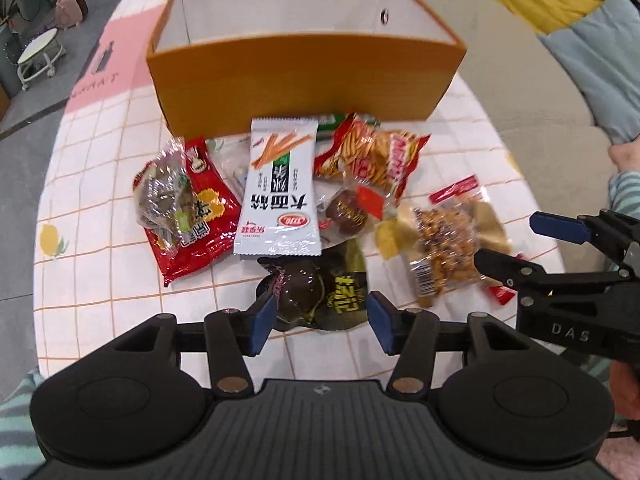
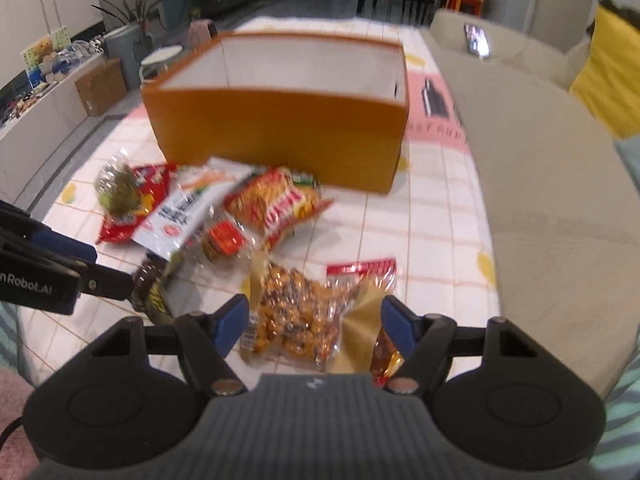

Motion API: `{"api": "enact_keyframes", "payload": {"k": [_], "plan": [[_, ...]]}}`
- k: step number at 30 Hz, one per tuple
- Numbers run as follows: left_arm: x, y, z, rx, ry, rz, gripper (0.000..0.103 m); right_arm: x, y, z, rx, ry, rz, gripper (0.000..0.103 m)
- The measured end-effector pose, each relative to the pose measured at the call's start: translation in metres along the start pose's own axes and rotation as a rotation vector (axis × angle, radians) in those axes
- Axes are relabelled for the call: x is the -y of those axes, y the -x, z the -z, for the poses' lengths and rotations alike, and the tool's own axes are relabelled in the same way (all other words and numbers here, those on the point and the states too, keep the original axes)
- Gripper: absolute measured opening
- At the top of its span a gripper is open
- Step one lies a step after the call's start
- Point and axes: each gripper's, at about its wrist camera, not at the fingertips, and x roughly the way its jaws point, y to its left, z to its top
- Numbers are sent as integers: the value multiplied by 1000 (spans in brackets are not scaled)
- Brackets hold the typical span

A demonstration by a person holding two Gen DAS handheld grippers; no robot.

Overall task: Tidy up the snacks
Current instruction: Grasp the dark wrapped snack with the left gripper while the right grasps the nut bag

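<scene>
Snacks: a loose heap of packets on the tablecloth [image 1: 100, 152], all lying in front of the orange box [image 1: 304, 76]. What shows of the box's white inside is bare; its floor is hidden behind the near wall. Judged from that, sorting is at or near its start: nothing visibly put away, the whole heap left.

Heap, left wrist view: red bag [image 1: 192, 216] at the left with a clear packet of greenish pieces on top of it; white stick-snack packet [image 1: 280, 192] in the middle; orange-red noodle-snack bag [image 1: 372, 156] to its right, closest to the box; small dark round candies below that. Nearest to the person lie a dark packet [image 1: 316, 292] and a clear peanut packet [image 1: 444, 240].

Left gripper [image 1: 320, 316]: fingers apart, about half spread, blue pads either side of the dark packet's near end. One pad looks at or just short of the wrapper; blur prevents saying whether it touches. No pinch yet.

Right gripper [image 2: 316, 324]: fingers spread wider, straddling the peanut packet [image 2: 296, 316]. Clear gaps between pads and wrapper, so nothing held. A small reddish-orange wrapper [image 2: 386, 354] lies just inside the right-hand pad.

The two grippers stand near one another, each over its own packet. Judgement: both are placed to close on a packet; next comes the carry to the box, well beyond the heap.
</scene>
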Motion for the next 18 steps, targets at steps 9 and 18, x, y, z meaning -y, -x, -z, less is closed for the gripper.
{"api": "enact_keyframes", "payload": {"k": [9, 18], "plan": [[-13, -34, -5, -32, 25, -60, 64, 0, -42, -2, -72, -32, -53, 78], [-22, -52, -10, -40, 49, -21, 71, -10, -57, -2, -72, 12, -43, 82]]}}
